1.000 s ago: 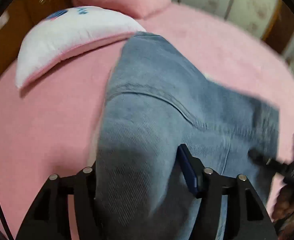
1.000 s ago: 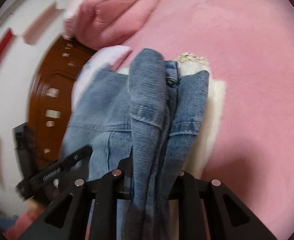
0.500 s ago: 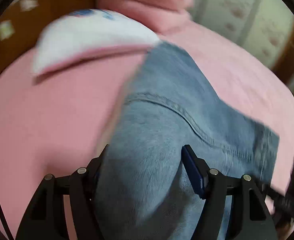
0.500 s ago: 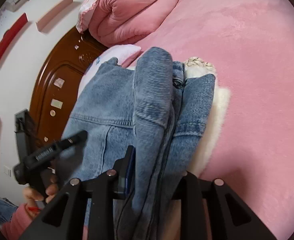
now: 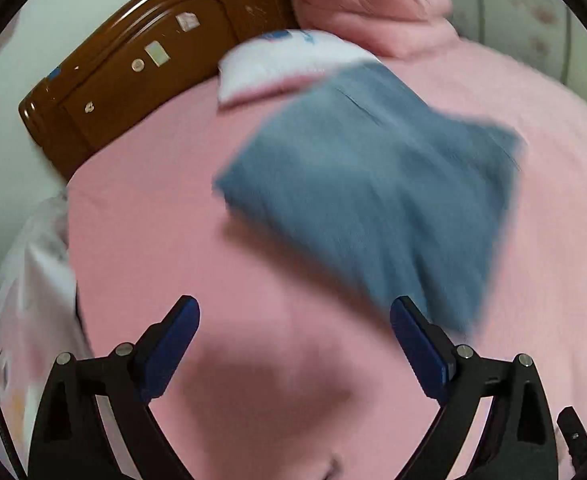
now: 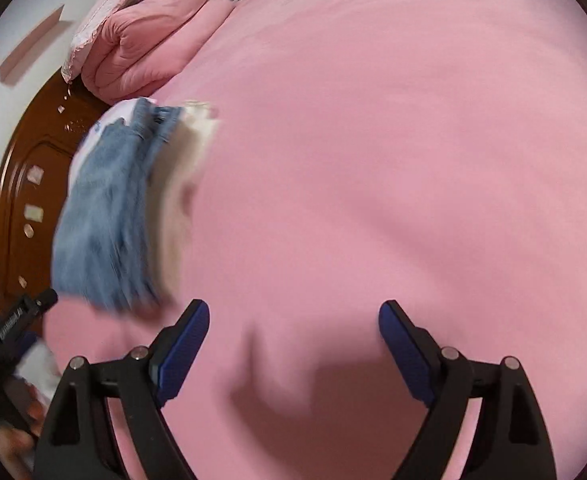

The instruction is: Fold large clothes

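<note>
Denim jacket [image 5: 373, 184] lies on the pink bed [image 5: 173, 208] as a compact folded bundle, blurred in both views. In the left wrist view it sits far and right of centre, its far corner touching a white pillow [image 5: 285, 60] near the brown headboard [image 5: 125, 68]. In the right wrist view the same bundle [image 6: 105, 216] shows at far left, with a cream lining edge [image 6: 177, 200] exposed along its right side.

Left tool [image 5: 295, 344]: jaws spread wide, nothing between the pads, only bed sheet beyond. Right tool [image 6: 293, 344]: likewise wide open and empty. Both hang above the sheet, apart from the garment.

Judged step: fold looks complete or nearly so; the bundle is set down and neither tool has hold of it. The layers appear stacked, though blur hides how the edges line up.

Next move, as a judgement: either tidy the exposed lining edge by pinching it and tucking it under, or leave the bundle where it lies. A pink quilt [image 6: 149, 36] is rolled at the far left, clear of the work.
</note>
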`<state>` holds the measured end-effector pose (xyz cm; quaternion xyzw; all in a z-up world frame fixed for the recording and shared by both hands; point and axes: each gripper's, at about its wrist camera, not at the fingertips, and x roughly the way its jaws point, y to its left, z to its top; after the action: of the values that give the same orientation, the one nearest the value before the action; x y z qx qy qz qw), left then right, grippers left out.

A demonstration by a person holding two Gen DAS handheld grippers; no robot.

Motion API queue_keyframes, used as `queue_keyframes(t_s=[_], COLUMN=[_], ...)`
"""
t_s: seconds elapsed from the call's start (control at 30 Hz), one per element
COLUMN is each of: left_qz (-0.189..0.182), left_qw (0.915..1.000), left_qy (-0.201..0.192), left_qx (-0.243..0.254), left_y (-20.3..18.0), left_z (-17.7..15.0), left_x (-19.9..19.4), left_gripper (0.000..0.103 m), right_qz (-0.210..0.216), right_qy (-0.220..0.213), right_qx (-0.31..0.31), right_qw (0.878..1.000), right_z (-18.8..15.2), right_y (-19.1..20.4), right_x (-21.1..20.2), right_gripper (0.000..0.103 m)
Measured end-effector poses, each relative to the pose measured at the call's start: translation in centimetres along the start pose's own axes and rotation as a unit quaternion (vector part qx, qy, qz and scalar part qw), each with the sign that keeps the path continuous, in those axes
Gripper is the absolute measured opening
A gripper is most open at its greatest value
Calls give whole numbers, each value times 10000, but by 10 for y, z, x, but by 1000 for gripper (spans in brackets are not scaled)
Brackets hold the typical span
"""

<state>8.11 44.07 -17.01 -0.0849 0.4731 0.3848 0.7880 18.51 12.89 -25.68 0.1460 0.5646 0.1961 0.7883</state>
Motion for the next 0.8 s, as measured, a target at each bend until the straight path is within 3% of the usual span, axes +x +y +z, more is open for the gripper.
queue_keyframes(t_s=[0.1,0.17,0.23,0.3,0.4,0.47,0.53,0.63,0.8], left_qz=[-429,-659,-862,-1040,-1179,-1184,-1301,-1506,-1707], left_qw=[9989,9962,9888,9778,9678,9598,9474,9326,9276], left_qy=[140,388,847,1242,1179,1185,1552,1864,1289], left_qx=[134,406,871,1326,1884,2254,2480,2699,3064], left_y=[-31,-53,-77,-106,-135,-154,-172,-192,-210], left_z=[-73,-114,-166,-225,-284,-321,-347,-362,-364], left_x=[-63,-95,-122,-154,-197,-225,-247,-277,-353], left_gripper=[95,95,95,95,95,95,95,95,95], right_qz=[-631,-1164,-1800,-2141,-2617,-2656,-2586,-2538,-1990], right_qy=[112,529,868,933,864,937,825,560,392], right_qx=[-297,-381,-274,-212,-212,71,339,367,531], right_qw=[9975,9911,9795,9721,9610,9595,9619,9649,9778], right_z=[-55,-88,-113,-131,-152,-161,-163,-166,-184], right_y=[-68,-117,-160,-198,-247,-280,-300,-310,-295], right_x=[-64,-104,-144,-185,-245,-282,-312,-347,-386], right_gripper=[87,87,87,87,87,87,87,87,87])
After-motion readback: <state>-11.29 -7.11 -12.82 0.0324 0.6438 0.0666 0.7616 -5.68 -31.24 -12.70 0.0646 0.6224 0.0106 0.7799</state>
